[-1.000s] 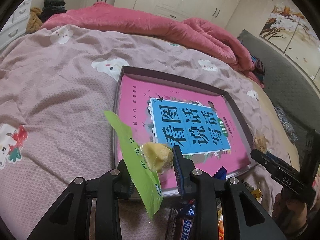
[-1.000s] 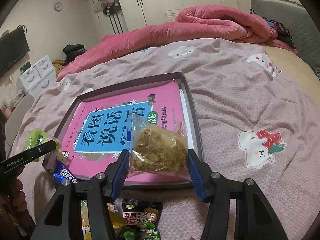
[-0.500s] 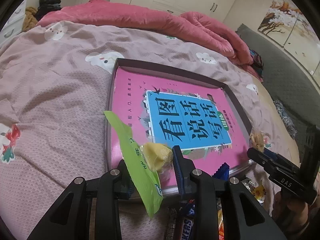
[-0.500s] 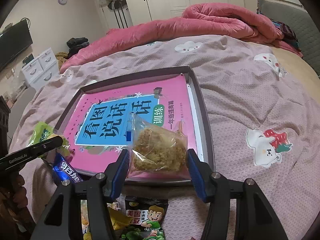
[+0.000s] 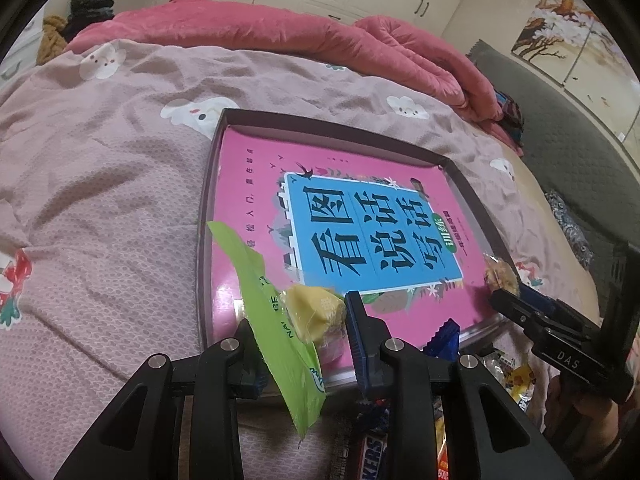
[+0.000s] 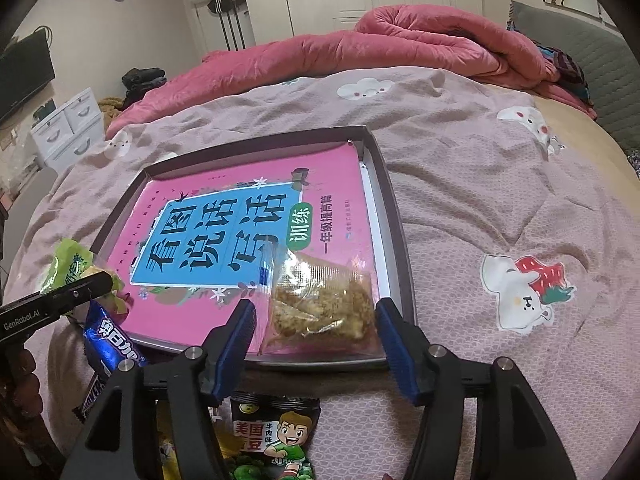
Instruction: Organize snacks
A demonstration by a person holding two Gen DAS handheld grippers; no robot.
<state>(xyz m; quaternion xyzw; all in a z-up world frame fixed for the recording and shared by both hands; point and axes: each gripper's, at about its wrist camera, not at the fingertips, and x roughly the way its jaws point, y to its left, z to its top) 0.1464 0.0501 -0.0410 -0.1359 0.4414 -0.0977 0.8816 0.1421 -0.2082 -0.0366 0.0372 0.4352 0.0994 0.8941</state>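
A shallow dark tray [image 5: 208, 216] [image 6: 394, 216] lies on the bed with a pink book [image 5: 256, 184] [image 6: 224, 220] inside. My left gripper [image 5: 302, 320] is shut on a green snack packet [image 5: 276, 312] with a yellow piece inside, held over the tray's near left corner; it shows at far left in the right wrist view [image 6: 68, 268]. My right gripper [image 6: 316, 312] is open, its jaws apart on either side of a clear bag of brown crumbly snack [image 6: 320, 304] that rests on the tray's near right corner. That bag peeks out in the left wrist view [image 5: 500, 274].
Loose snacks lie on the bed in front of the tray: a blue packet [image 6: 112, 344], a Snickers bar [image 5: 370, 452], a green bean packet [image 6: 276, 440]. A pink duvet [image 6: 360, 52] is heaped at the far side. Pink patterned sheet [image 6: 500, 208] surrounds the tray.
Both grippers have moved forward toward the tray. The right gripper's jaws have widened off the brown snack bag, which now rests on the tray. The left gripper still holds the green packet.
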